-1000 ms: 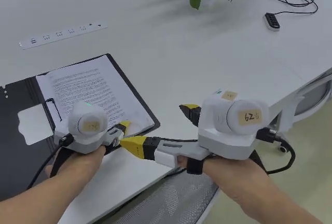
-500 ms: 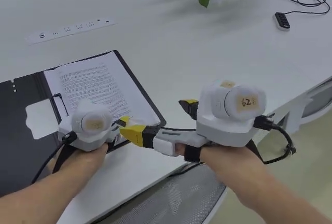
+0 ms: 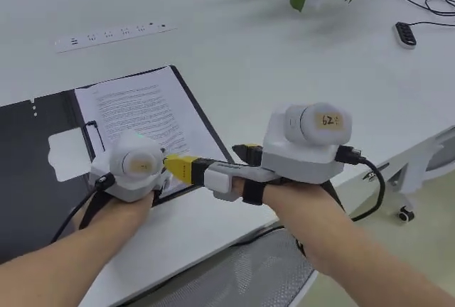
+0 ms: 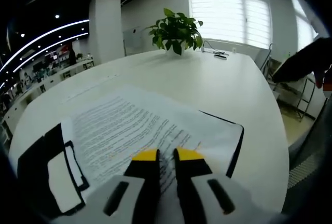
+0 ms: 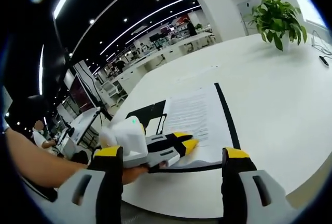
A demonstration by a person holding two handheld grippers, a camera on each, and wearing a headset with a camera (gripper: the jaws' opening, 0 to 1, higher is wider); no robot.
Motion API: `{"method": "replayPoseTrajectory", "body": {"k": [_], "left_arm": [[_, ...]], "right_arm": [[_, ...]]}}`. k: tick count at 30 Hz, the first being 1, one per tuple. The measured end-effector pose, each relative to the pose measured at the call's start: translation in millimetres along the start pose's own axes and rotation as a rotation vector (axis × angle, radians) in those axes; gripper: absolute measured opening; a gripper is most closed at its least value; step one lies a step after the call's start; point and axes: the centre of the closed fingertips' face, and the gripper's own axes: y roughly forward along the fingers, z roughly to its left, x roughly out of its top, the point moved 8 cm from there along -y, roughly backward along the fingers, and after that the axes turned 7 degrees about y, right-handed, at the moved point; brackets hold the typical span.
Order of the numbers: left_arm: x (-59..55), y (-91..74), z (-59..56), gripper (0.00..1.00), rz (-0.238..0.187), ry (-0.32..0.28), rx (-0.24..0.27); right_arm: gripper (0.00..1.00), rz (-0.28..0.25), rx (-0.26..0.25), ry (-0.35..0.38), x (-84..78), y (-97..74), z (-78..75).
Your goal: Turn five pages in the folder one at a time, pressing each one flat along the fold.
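The folder was laid open at the near left of the table, with the printed page on its right half. The power strip was set behind the folder, and the plant far behind to the right. The left gripper was held over the page's near edge. The right gripper was held just to its right, beside the folder's near right corner.

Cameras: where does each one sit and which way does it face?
Head view: on the headset, looking down at the folder; left gripper, right gripper and both forearms show.
Left gripper view: on the left gripper, facing across the page toward the plant; its fingers show.
Right gripper view: facing the left gripper over the page; its fingers show.
Shared: gripper views both show page, plant.
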Motion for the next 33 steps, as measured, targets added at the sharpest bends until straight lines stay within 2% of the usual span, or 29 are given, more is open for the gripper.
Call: {"method": "replayPoseTrajectory", "body": {"k": [4,12,18,24,28,33], "left_arm": [[-1.5,-1.6,-0.8,0.06,0.007,-0.024,-0.001],[-1.5,-1.0,-0.3,0.06,-0.01,-0.026,-0.004],[-1.8,-0.7,0.2,0.06,-0.015,-0.042,-0.002],[-2.5,-0.2,0.3,0.06,-0.02,-0.049,0.001],[-2.7,0.1,0.3,0.06,-0.021,-0.05,0.002],[-3.0,0.3,0.4,0.06,-0.025,-0.052,0.005]], "right_arm": [[0.73,0.012,0.0,0.057,-5.2,5.9,-2.7],[0.67,0.032,-0.065,0.141,-14.0,23.8,-24.6],[0.58,0.045,-0.097,0.126,-15.7,34.6,-38.1],[0.56,0.07,-0.131,0.132,-20.6,45.2,-51.1],[0.53,0.071,-0.141,0.146,-21.7,50.1,-59.2],[0.45,0.071,-0.14,0.168,-22.9,54.1,-63.3]]}}
